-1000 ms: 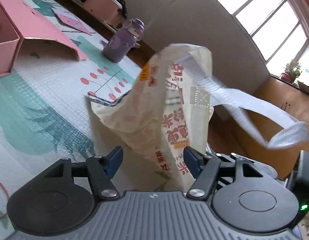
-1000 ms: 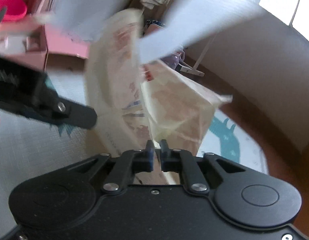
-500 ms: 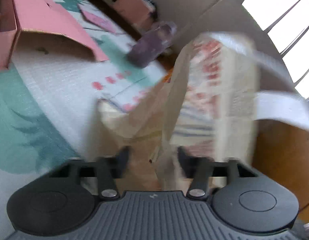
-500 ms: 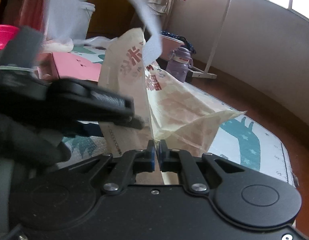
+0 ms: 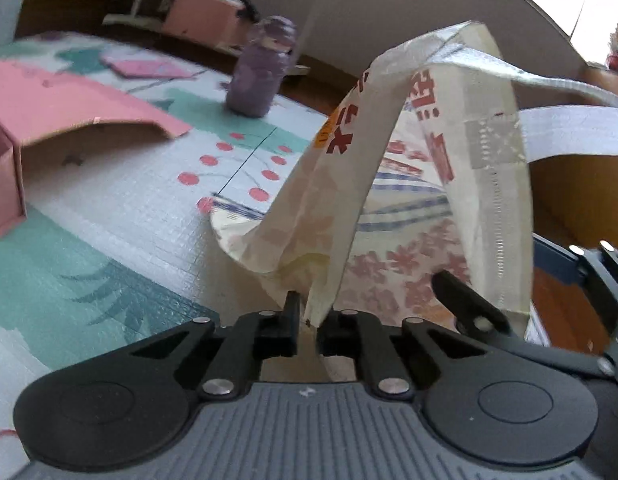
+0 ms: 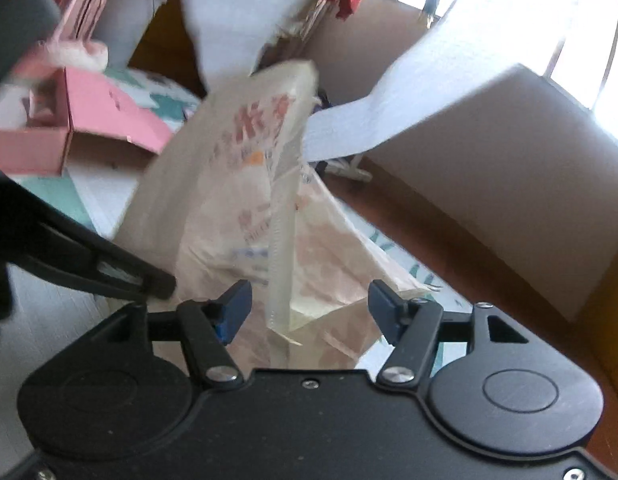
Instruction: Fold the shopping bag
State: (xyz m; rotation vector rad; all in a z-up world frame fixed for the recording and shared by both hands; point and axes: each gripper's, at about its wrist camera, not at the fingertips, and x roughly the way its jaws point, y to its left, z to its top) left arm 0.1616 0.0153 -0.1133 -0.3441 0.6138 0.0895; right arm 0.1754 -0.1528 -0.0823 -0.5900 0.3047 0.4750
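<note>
Upright, the shopping bag (image 5: 425, 184) stands tall, handles (image 5: 569, 136) trailing rightward.

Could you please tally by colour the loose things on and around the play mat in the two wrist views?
Pink: 3 – open box, flat card, case
Purple: 1 – bottle
Cream: 1 – shopping bag
Total: 5

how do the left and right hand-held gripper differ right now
The left hand-held gripper is closing, nearly shut, pinching an edge of the bag; the right hand-held gripper is opening, its jaws wide apart with bag fabric loose between them. Left pads barely show; right pads show blue. Both point at the same bag.
</note>
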